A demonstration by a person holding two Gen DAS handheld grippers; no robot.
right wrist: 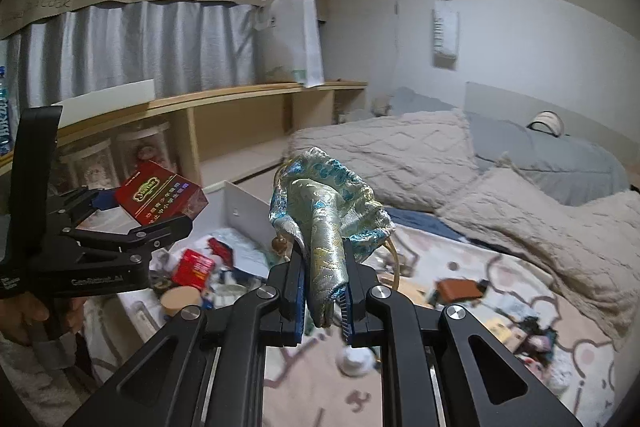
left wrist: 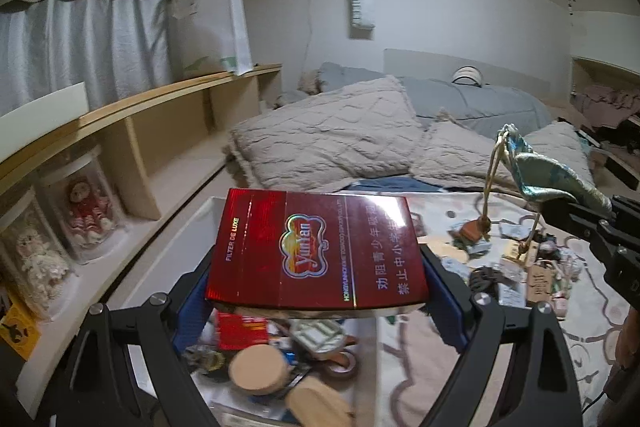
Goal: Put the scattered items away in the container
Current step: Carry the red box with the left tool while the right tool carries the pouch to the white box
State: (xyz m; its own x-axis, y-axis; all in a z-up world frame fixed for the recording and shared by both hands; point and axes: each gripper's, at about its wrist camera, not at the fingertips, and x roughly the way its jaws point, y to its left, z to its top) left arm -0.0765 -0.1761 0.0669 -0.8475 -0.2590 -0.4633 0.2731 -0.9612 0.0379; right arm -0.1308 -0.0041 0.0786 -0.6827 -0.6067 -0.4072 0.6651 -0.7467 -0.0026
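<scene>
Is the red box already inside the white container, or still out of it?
Out: the left hand-held gripper holds the red box above the white container.

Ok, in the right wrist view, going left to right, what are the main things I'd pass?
Left tool clamped on the red box → white container → brocade pouch pinched in the right tool → brown item on the blanket → beige pillows.

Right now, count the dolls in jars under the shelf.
2, both seen from the left wrist camera. The red doll stands in the farther jar, the cream doll in the nearer one beside it. More may be hidden past the picture's left edge.
</scene>
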